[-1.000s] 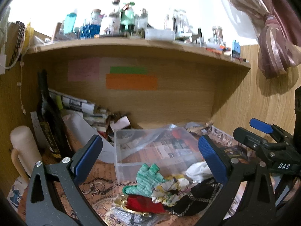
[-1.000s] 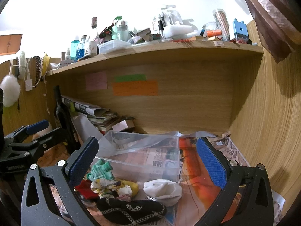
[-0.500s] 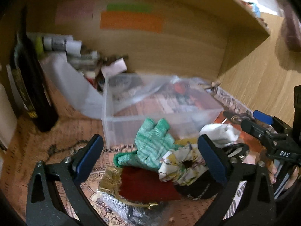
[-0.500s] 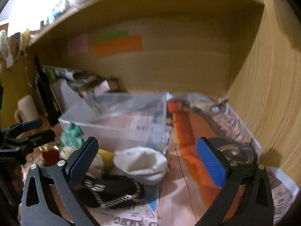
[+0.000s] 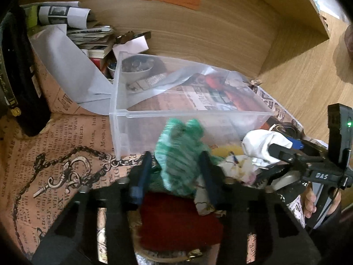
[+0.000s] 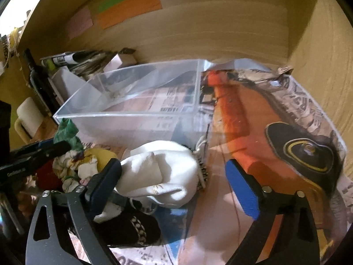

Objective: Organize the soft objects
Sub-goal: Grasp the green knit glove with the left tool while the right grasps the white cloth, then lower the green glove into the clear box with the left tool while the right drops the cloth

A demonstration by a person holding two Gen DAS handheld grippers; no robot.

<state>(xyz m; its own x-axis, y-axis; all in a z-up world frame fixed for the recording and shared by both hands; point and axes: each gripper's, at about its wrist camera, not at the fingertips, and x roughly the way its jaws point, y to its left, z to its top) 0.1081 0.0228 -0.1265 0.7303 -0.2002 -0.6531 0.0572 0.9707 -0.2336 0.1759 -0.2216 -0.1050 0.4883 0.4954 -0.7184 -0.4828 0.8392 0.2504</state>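
A pile of soft things lies in front of a clear plastic bin [image 5: 132, 114] [image 6: 123, 119]. My left gripper [image 5: 176, 172] is shut on the green knitted glove [image 5: 178, 150], which also shows at the left of the right wrist view [image 6: 67, 132]. Under it lie a red cloth [image 5: 176, 220] and a floral scrunchie [image 5: 233, 170]. My right gripper [image 6: 174, 176] is open and straddles the white sock [image 6: 163, 172]; its left finger presses the sock's edge. A black slipper [image 6: 128, 229] lies beneath. The white sock also shows in the left wrist view [image 5: 262, 143].
A dark bottle [image 5: 19, 84] stands at the left. Rolled papers and books [image 5: 88, 35] are stacked behind the bin. A black heart-shaped box [image 6: 302, 150] lies on newspaper at the right. Wooden walls close in the back and right side.
Both grippers have dropped and tilted down towards the pile. My left gripper has closed on the green glove. My right gripper has come down around the white sock.
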